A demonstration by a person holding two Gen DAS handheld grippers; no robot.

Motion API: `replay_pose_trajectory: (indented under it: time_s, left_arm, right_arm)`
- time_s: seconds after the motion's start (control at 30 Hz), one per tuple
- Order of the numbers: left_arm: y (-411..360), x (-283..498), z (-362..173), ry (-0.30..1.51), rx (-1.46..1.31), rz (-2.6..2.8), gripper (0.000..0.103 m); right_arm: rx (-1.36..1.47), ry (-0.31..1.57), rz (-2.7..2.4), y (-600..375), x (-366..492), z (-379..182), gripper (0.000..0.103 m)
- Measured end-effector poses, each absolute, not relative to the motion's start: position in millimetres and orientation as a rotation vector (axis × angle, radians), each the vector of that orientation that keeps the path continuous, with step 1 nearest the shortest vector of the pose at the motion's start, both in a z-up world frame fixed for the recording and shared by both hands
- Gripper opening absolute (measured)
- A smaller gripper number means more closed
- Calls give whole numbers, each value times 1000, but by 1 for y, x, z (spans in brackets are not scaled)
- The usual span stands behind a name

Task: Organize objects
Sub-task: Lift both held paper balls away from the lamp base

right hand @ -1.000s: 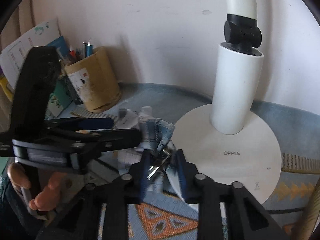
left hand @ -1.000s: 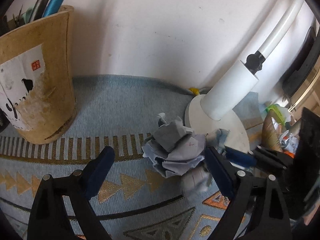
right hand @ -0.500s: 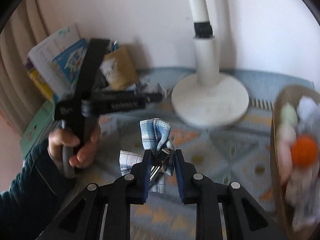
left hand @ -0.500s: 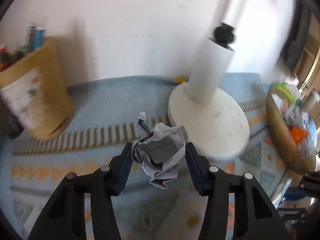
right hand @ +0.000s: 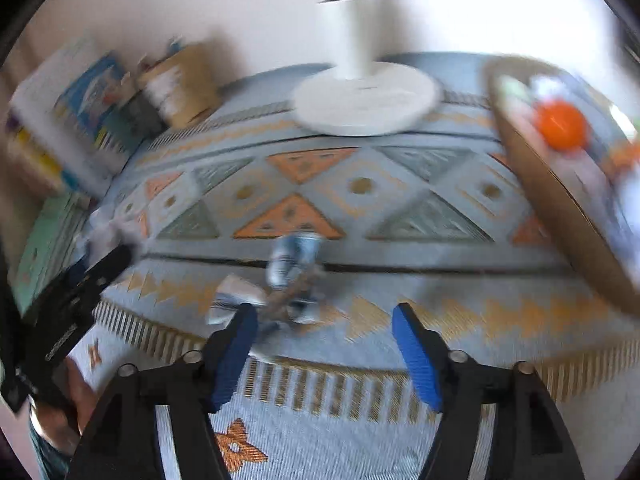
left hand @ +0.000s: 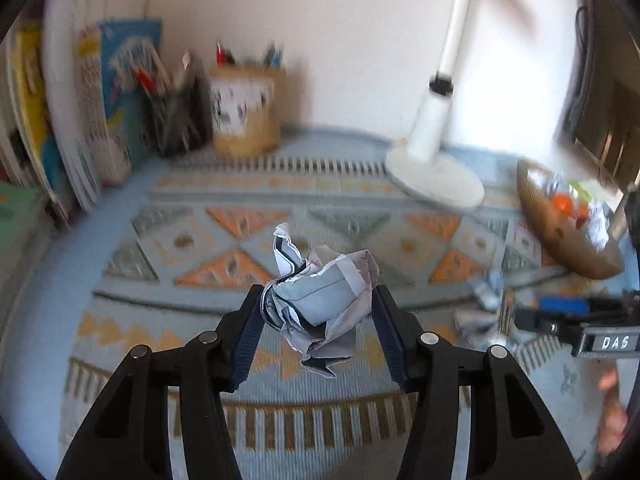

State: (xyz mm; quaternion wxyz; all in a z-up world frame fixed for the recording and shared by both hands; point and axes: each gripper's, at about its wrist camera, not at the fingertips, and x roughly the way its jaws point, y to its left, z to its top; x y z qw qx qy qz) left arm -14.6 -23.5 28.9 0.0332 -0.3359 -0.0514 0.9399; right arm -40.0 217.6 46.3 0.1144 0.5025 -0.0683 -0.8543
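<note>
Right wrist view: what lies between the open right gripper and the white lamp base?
The blue-checked cloth lies just beyond the right gripper; past it is bare patterned mat up to the lamp base.

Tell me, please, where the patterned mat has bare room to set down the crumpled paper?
Free: the mat's middle, between lamp base and checked cloth. Crowded: back-left by books and pen holder, and right, by the full basket.
</note>
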Motion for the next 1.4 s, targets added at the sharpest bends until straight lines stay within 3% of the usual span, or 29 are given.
replay_pose_trajectory:
  time_s: [0.07, 0.13, 0.23, 0.4, 0.43, 0.57, 0.6, 0.77, 0.83, 0.9, 0.97, 1.0, 1.07, 1.23, 1.33, 1.4]
  left_arm:
    - [-13, -22, 25, -159, -1052, 2885, 53]
    - [-12, -22, 25, -146, -1057, 2868, 53]
    - [-8, -18, 26, -110, -1034, 2860, 53]
    - [-3, -18, 23, -91, -1056, 2804, 53]
    - [-3, -17, 24, -95, -1053, 2803, 53]
    - [-3, -17, 23, -102, -1058, 2786, 53]
    - [-3, -17, 23, -99, -1059, 2784, 53]
    - [3, -15, 22, -53, -1056, 2777, 53]
    - [4, -15, 22, -50, -1056, 2778, 53]
    - [3, -16, 22, -56, -1061, 2775, 53]
    - [5, -15, 22, -48, -1062, 2769, 53]
    - [6, -15, 22, -38, -1061, 2769, 53]
    - [8, -15, 22, -17, -1060, 2767, 53]
    - [5, -17, 21, -49, -1067, 2762, 53]
    - [1, -18, 21, -82, -1076, 2755, 53]
    - [0, -18, 21, -81, -1077, 2756, 53]
  right_arm:
    - [1467, -334, -2512, 227, -29, 40, 69]
    - [1421, -340, -2555, 221, -19, 41, 72]
    - [1381, -277, -2581, 197, -9, 40, 96]
    - [1451, -138, -2668, 164, -31, 33, 96]
    - [1459, -112, -2676, 161, -36, 32, 94]
    - [1423, 112, -2655, 150, -39, 33, 52]
    - [1411, 130, -2638, 152, -37, 34, 48]
    - [1320, 87, -2545, 173, -23, 36, 43]
    - [1285, 154, -2434, 173, -8, 36, 43]
    - [1275, 257, -2402, 175, 3, 36, 47]
    - [1311, 304, -2409, 182, 7, 34, 75]
    - [1325, 290, -2445, 189, 9, 35, 78]
    - [1330, 209, -2459, 201, 9, 38, 78]
    - [1377, -294, -2415, 235, 4, 35, 83]
    - [1370, -365, -2460, 234, 7, 36, 83]
    - [1371, -263, -2523, 221, 6, 37, 81]
